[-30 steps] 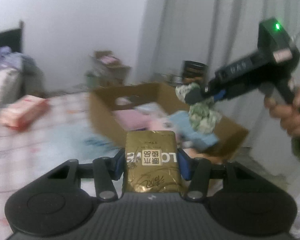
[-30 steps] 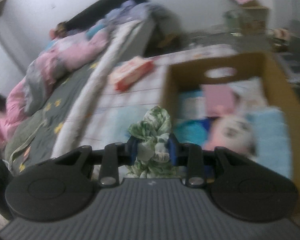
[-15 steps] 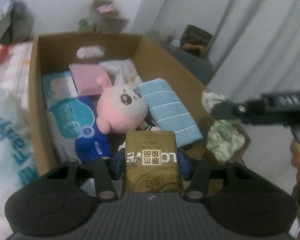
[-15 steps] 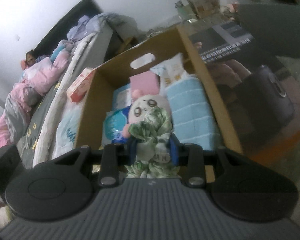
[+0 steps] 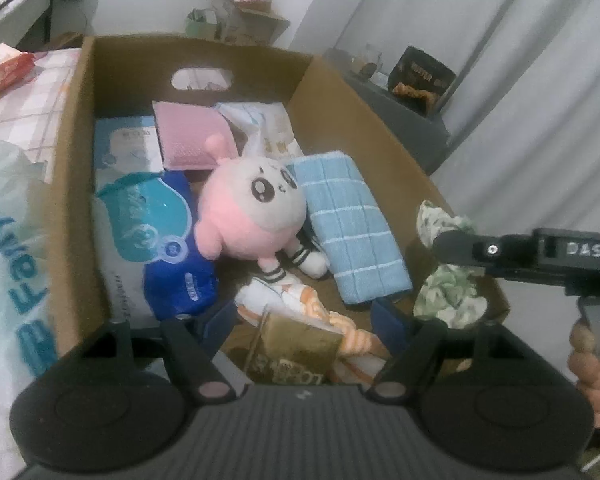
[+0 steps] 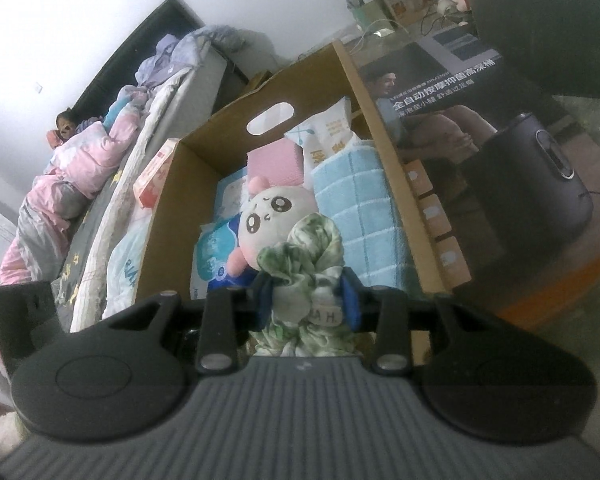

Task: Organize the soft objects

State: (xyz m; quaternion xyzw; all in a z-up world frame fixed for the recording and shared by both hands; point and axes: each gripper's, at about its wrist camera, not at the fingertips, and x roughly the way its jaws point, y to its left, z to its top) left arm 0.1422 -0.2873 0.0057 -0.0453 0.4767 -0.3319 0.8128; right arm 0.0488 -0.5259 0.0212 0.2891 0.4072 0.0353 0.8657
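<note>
Left gripper hangs over the near end of the cardboard box, jaws opening wide, pads clear of the gold packet, which lies tilted on an orange-striped cloth at the box bottom; looks like a release so it joins the pile. Right gripper is over the box's near right corner, jaws just starting to open but pads pressing a green-white floral cloth bundle, held above the box, probably for the next drop. Further in: pink plush toy in the middle, blue checked towel along the right wall, blue wipes pack on the left, pink pad at the far wall. Beyond the box, a red-white pack on the bed.
</note>
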